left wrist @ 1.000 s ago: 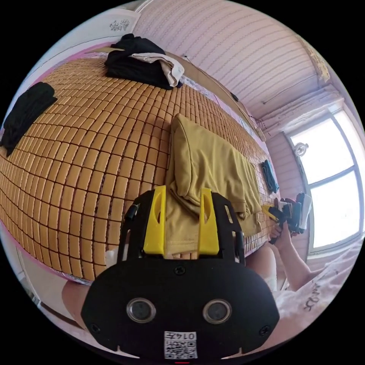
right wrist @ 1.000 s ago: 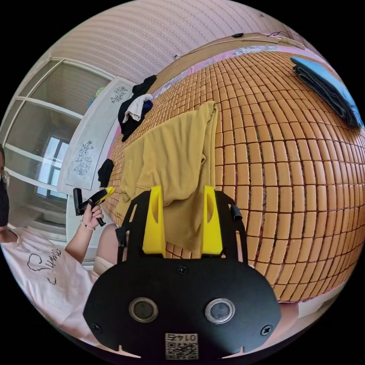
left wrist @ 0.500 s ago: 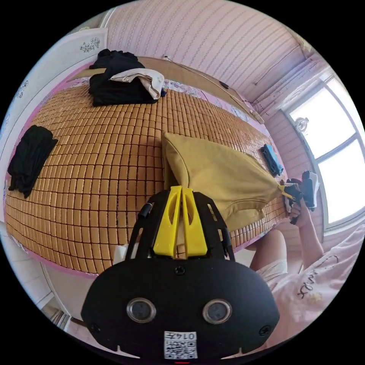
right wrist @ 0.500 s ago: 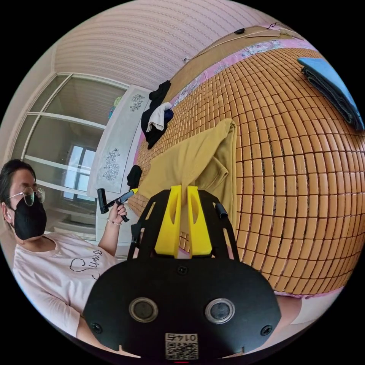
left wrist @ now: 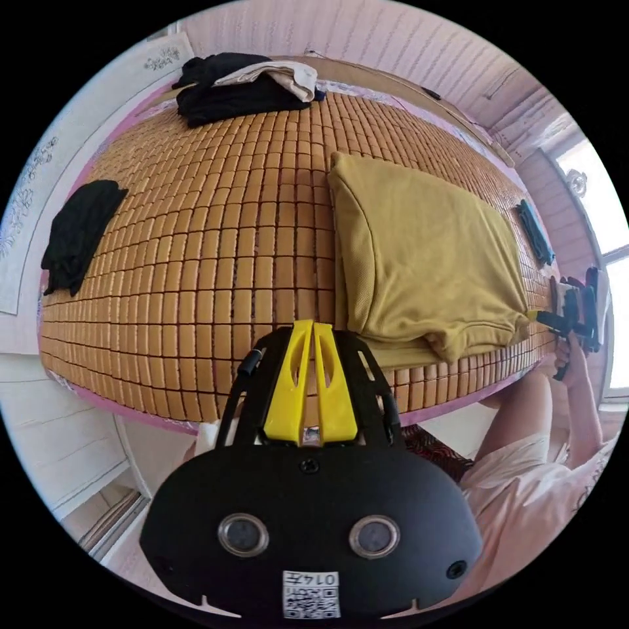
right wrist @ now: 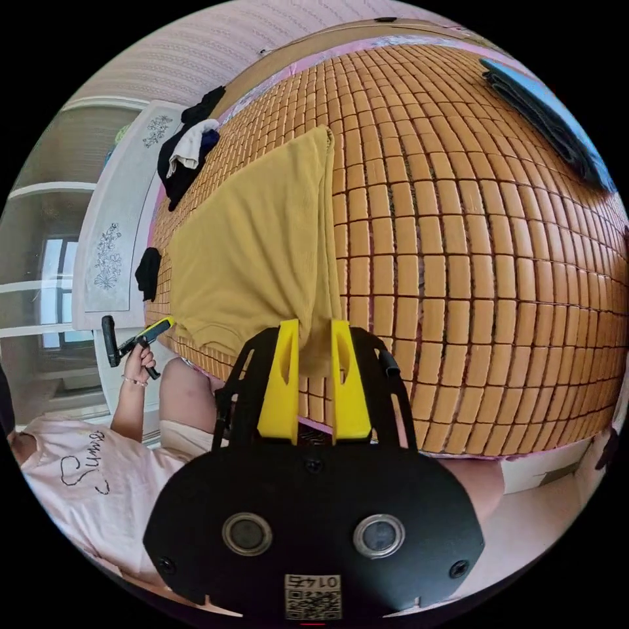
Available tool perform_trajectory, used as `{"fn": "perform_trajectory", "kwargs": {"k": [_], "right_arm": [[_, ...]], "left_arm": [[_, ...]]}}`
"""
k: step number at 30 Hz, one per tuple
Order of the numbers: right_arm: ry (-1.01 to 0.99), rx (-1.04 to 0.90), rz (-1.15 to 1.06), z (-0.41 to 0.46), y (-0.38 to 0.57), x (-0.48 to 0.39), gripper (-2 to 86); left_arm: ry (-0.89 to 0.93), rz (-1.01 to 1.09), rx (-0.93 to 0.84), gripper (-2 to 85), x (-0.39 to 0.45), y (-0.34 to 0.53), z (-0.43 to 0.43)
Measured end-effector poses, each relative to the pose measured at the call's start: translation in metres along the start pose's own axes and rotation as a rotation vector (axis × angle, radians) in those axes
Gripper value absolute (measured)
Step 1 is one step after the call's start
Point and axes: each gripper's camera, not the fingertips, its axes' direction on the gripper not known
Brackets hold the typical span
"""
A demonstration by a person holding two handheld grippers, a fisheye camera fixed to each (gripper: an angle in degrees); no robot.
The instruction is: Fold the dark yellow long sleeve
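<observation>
Bare bamboo mat (left wrist: 216, 262) left of the folded shirt (left wrist: 426, 262) — passable; black garment (left wrist: 78, 229) and clothes pile (left wrist: 242, 92) obstruct its edges.

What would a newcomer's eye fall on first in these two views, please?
Most likely the dark yellow long sleeve, lying folded near the front edge of the woven mat. Next, the yellow tongs: the left gripper shut beside the garment, the right gripper slightly apart at its corner. Dark clothes are heaped at the mat's far end.

Home bedroom: bed with tan bamboo-tile mat (left wrist: 216, 249), pink striped wallpaper (left wrist: 406, 46), piled dark clothes (left wrist: 229, 98), window (left wrist: 612, 262).
</observation>
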Motion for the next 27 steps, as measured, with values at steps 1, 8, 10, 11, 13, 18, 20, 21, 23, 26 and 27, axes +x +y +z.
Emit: {"fn": "perform_trajectory", "kwargs": {"k": [1,8,10,11,13,18,20,21,23,26,27], "right_arm": [[0.075,0.031,-0.012,-0.009,0.001,-0.009,7.8],[0.273,0.143,-0.643,0.011,-0.049,-0.202,0.6],[0.346,0.146,-0.786,0.037,-0.071,-0.252,0.0],[0.415,0.092,-0.845,0.06,-0.089,-0.279,-0.3],[0.485,0.008,-0.899,0.09,-0.113,-0.307,-0.6],[0.573,-0.219,-0.898,0.161,-0.154,-0.318,-0.5],[0.576,-0.328,-0.892,0.161,-0.166,-0.331,-0.6],[0.577,-0.347,-0.898,0.158,-0.168,-0.336,-0.6],[0.57,-0.342,-0.91,0.147,-0.179,-0.351,-0.6],[0.611,-0.393,-0.885,0.171,-0.196,-0.349,-0.6],[0.609,-0.418,-0.872,0.181,-0.199,-0.344,-0.6]], "left_arm": [[-0.032,0.036,0.045,-1.0,0.01,0.005,-0.01],[0.199,0.454,0.167,-1.0,0.147,0.014,0.007],[0.219,0.495,0.151,-1.0,0.181,0.021,0.029],[0.218,0.519,0.131,-1.0,0.198,0.026,0.043],[0.202,0.552,0.126,-1.0,0.214,0.036,0.06],[0.165,0.597,0.135,-1.0,0.224,0.063,0.094],[0.194,0.591,0.112,-1.0,0.223,0.068,0.099],[0.196,0.595,0.113,-1.0,0.224,0.07,0.101],[0.199,0.607,0.124,-1.0,0.225,0.079,0.106],[0.192,0.621,0.138,-1.0,0.227,0.092,0.112],[0.189,0.624,0.138,-1.0,0.228,0.093,0.113]]}}
